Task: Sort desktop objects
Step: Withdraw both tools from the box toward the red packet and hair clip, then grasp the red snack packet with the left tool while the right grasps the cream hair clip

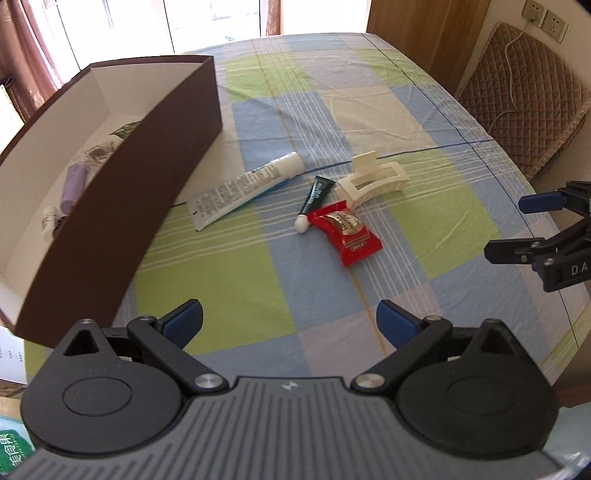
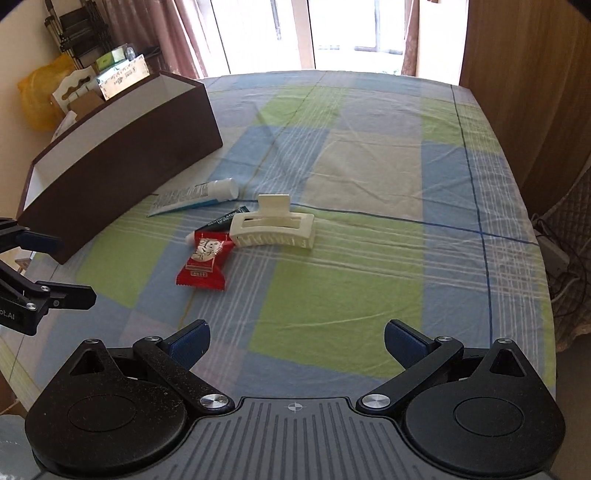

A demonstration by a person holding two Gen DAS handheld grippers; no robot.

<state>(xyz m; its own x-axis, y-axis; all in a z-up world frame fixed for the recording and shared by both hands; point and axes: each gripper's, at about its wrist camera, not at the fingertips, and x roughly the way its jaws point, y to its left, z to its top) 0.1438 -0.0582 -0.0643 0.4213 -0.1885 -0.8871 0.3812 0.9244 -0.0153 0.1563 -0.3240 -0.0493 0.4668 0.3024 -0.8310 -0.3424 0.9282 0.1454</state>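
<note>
Red snack packet [image 2: 202, 263] overlaps dark green tube [image 2: 221, 220], beside cream hair claw [image 2: 273, 229].

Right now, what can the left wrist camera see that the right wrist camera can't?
Only the left wrist view looks inside the brown box: a purple tube and other small items lie there. It also shows a quilted chair cushion.

Only the right wrist view shows a yellow bag and a shelf behind the box.

Both show the white tube, small green tube, red candy packet, cream hair claw, and both open hand-held grippers: left, right.
</note>
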